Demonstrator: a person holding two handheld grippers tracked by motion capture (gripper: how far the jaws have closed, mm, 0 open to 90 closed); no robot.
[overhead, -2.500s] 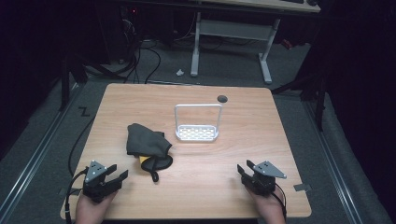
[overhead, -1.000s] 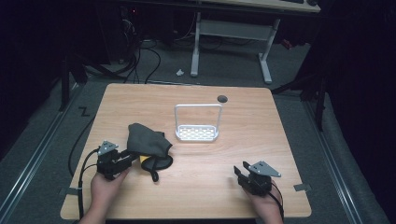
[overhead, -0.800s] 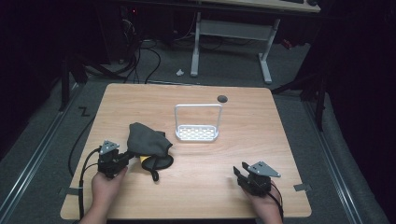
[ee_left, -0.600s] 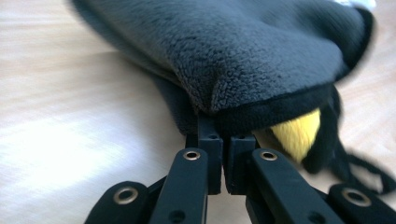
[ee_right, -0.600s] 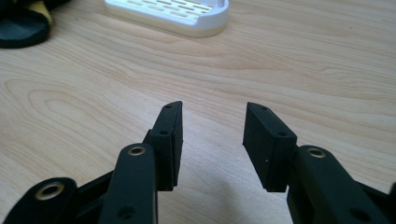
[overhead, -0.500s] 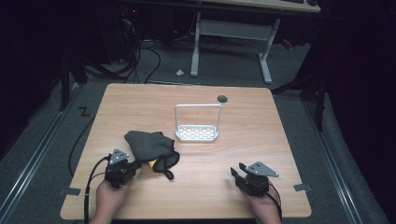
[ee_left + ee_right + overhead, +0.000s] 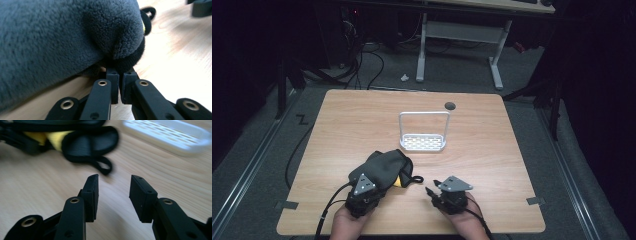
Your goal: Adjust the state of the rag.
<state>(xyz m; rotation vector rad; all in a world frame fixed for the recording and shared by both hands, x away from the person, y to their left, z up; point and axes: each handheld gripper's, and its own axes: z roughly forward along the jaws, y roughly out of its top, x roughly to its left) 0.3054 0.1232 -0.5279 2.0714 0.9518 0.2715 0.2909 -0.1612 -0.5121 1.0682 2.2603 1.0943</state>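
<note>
Wooden surface [image 7: 362,120], light woodgrain, dark floor around it. Small dark round hole [image 7: 450,105] in the surface near its far edge.

White rack [image 7: 423,131] sits mid-surface, toward the far side: perforated flat base with an upright wire hoop over it. Its perforated base also shows blurred at top right of the right gripper view [image 7: 172,135].

Dark grey fleece cloth [image 7: 384,167], bunched up, lies on the near-left part of the surface, well apart from the rack. Fuzzy pile texture close up in the left gripper view [image 7: 57,35]. Something yellow [image 7: 398,180] sits under its right edge, with a black strap loop [image 7: 412,178] poking out to the right onto the bare wood. In the right gripper view the yellow piece [image 7: 53,137] and black loop [image 7: 95,147] are blurred, lying ahead of the jaws.

Left hand-held gripper [image 7: 364,192] is at the near edge of the cloth, grey three-cornered plate on top, cable trailing toward the near edge. Left gripper view [image 7: 117,75]: jaws closed together, pinching the dark rolled edge of the cloth at their tips.

Right hand-held gripper [image 7: 447,192] is just right of the strap loop, not touching it, pointing left toward the cloth. Right gripper view [image 7: 113,187]: jaws spread apart, nothing between them, bare wood below.

Person's hands come in from the bottom edge behind each hand-held gripper.
</note>
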